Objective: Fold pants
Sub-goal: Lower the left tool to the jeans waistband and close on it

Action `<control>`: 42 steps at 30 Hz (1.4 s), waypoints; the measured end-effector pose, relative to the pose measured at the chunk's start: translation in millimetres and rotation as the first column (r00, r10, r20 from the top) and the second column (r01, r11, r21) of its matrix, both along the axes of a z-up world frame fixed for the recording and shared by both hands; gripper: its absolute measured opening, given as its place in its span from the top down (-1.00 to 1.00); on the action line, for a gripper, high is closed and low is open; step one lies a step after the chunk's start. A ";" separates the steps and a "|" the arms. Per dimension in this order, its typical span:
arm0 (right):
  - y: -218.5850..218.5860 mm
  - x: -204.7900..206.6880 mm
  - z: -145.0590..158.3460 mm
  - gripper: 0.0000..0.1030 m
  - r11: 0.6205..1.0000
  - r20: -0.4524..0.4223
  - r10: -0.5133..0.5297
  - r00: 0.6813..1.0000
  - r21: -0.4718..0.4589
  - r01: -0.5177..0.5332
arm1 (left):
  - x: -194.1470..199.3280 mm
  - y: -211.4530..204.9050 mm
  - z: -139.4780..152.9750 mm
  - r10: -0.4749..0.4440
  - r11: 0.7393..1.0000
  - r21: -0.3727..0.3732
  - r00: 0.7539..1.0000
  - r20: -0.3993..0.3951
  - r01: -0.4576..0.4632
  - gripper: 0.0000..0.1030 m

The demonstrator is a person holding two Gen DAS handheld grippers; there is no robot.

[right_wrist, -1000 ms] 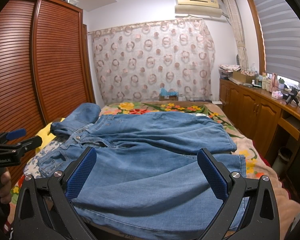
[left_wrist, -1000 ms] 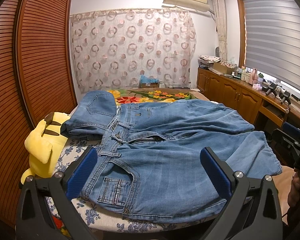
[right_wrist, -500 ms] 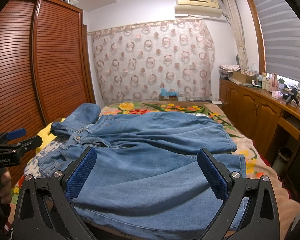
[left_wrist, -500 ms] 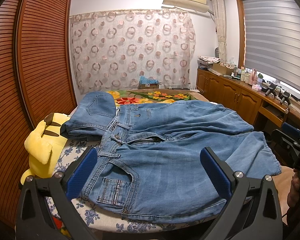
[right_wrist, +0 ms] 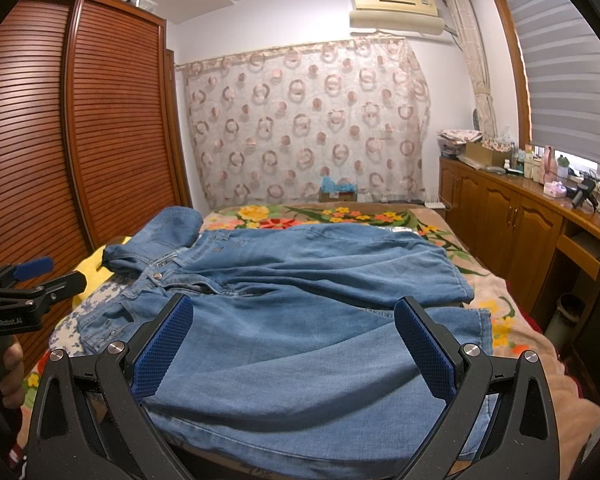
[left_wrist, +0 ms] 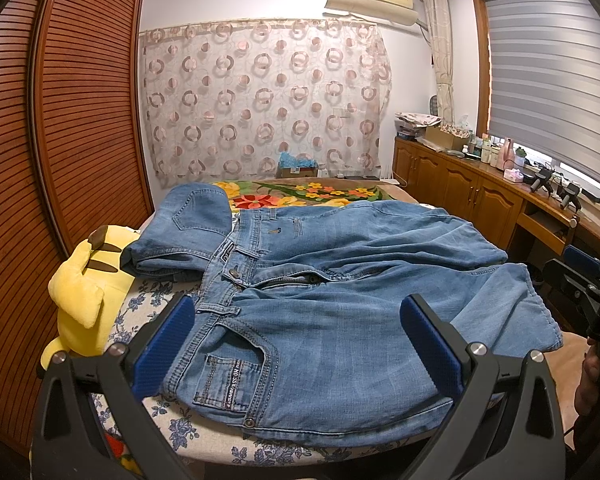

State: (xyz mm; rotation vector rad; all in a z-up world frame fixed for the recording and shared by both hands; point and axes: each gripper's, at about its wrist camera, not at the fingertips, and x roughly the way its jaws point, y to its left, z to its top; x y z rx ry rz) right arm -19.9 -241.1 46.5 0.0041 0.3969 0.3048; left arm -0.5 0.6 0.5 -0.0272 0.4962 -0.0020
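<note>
Light blue denim pants [left_wrist: 340,280] [right_wrist: 300,300] lie spread across the bed, waistband to the left, both legs running right. My left gripper [left_wrist: 296,332] hovers open over the near hip pocket, nothing between its blue pads. My right gripper [right_wrist: 292,332] hangs open above the near leg, also holding nothing. Each gripper shows at the edge of the other's view, held by a hand: the right gripper [left_wrist: 588,280] and the left gripper [right_wrist: 24,284].
A second, folded pair of jeans [left_wrist: 188,228] rests at the bed's far left beside a yellow plush toy [left_wrist: 84,292]. The bed [left_wrist: 300,196] has a floral blanket. A slatted wooden wardrobe [left_wrist: 60,120] stands left, wooden cabinets [left_wrist: 460,192] right.
</note>
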 end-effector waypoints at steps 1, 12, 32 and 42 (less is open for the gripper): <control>-0.1 -0.1 0.1 -0.99 1.000 0.000 0.000 1.000 0.000 0.000 | -0.1 0.0 0.0 -0.001 1.000 0.000 1.000 0.000 0.001 -1.00; -1.2 0.0 -0.6 -0.99 1.000 0.000 0.001 1.000 0.001 -0.001 | -0.3 0.2 -0.5 -0.002 1.000 -0.003 1.000 -0.001 0.002 -1.00; -31.9 25.4 -41.9 -0.99 0.998 -0.142 -0.031 0.989 -0.064 0.022 | 17.2 52.1 -47.6 0.071 0.997 -0.023 0.990 -0.118 -0.075 -1.00; -54.1 41.6 -69.3 -0.98 0.993 -0.209 -0.081 0.975 -0.098 0.061 | 16.1 102.5 -73.5 0.125 0.987 -0.079 0.979 -0.159 -0.138 -1.00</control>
